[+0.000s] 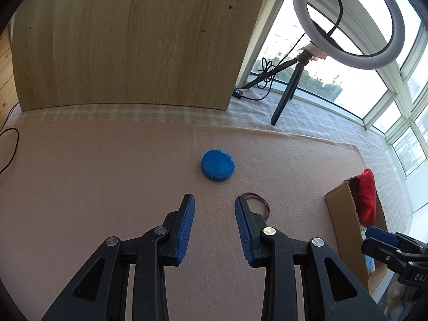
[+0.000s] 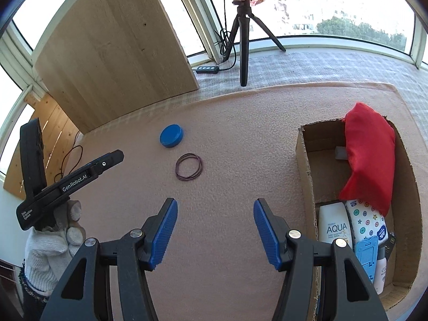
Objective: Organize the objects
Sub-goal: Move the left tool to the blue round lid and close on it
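The blue lid (image 1: 218, 165) and rubber bands (image 2: 188, 166) lie loose outside the box (image 2: 303, 160), so the left gripper (image 1: 214, 200) and right gripper (image 2: 215, 204) wait spread wide and empty.

The mat (image 2: 240, 139) was pink, the lid (image 2: 171, 135) blue, the bands (image 2: 189, 170) dark maroon. A red cloth (image 2: 369, 155) draped the brown box (image 2: 303, 160). The pads (image 2: 163, 236) were ribbed blue, the glove (image 2: 45, 256) white, the board (image 1: 128, 42) pale woodgrain.

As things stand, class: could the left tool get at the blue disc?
Probably yes. The left tool is open, the blue disc lies straight ahead on the pink mat, and nothing stands between; the rubber bands lie off to the side.
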Tool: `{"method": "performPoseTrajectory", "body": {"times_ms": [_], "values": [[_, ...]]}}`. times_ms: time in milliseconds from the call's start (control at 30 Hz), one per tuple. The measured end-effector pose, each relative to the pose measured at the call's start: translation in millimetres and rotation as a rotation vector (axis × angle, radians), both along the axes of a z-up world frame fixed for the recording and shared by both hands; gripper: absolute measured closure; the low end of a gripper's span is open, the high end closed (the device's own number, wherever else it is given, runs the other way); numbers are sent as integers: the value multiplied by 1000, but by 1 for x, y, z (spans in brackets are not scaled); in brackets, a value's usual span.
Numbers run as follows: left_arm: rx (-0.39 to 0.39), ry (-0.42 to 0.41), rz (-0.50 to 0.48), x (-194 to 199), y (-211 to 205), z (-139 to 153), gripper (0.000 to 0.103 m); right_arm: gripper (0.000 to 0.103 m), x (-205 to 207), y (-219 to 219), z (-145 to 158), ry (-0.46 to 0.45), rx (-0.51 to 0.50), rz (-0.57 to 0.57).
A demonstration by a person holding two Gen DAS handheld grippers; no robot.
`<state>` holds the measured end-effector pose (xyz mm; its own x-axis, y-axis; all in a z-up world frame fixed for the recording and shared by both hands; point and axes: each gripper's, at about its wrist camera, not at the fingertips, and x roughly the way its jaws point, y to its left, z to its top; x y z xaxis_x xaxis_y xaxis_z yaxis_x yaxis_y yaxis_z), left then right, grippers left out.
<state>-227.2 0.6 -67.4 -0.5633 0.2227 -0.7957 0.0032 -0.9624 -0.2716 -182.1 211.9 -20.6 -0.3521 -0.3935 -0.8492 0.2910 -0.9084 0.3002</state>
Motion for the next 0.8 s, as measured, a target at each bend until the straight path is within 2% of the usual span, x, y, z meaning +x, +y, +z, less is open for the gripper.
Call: {"method": "performPoseTrajectory", "body": {"times_ms": [200,433,600,800], "values": [[15,-18,-8,-48,4,-12,67,48,3,-3,-9,-27,-4,-3],[18,-76,-6,-92,20,-45,67,48,5,10,-18,-56,9,-20],[-13,-109,-14,-109,34,-64,62,48,1,24,-22,-73,6,-42],[-65,-114,-14,-122,44,-74,59,48,-2,28,-26,-86,3,-45]]}}
